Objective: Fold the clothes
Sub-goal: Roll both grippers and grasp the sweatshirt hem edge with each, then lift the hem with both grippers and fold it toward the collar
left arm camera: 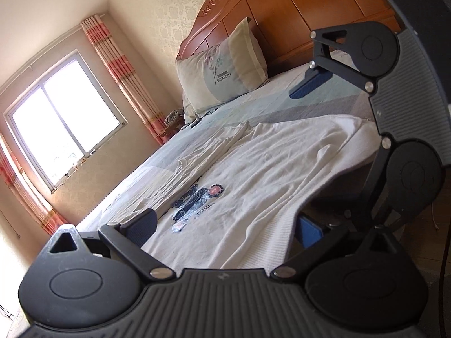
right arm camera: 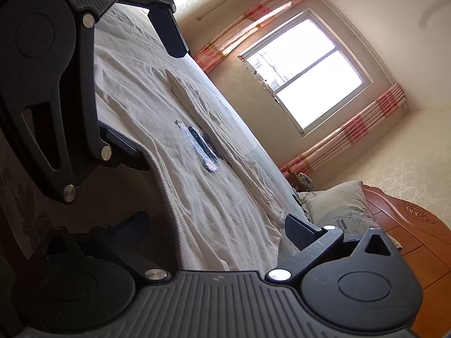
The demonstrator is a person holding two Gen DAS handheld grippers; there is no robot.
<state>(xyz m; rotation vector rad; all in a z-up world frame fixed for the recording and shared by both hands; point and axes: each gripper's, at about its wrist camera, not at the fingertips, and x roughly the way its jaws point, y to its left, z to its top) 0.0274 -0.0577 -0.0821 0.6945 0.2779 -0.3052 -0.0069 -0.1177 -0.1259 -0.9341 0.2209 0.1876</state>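
Note:
A white T-shirt (left arm camera: 267, 163) (right arm camera: 197, 197) lies spread on the bed, with a dark printed graphic (left arm camera: 197, 200) (right arm camera: 201, 148) facing up. Its far side is folded in over the body. My left gripper (left arm camera: 225, 226) (right arm camera: 149, 94) is open wide at the shirt's near edge, one finger on each side of the cloth, holding nothing. My right gripper (right arm camera: 217, 228) (left arm camera: 321, 152) is also open wide further along that edge toward the pillow, its fingers astride the shirt's side. Whether any pad touches the fabric is unclear.
A pale patterned sheet (left arm camera: 282, 104) covers the bed. A pillow (left arm camera: 220, 70) (right arm camera: 338, 205) leans on the wooden headboard (left arm camera: 282, 8) (right arm camera: 417, 225). A bright window (left arm camera: 62, 112) (right arm camera: 304, 70) with pink striped curtains lies beyond the far side. Dark floor (left arm camera: 422, 239) runs beside the near bed edge.

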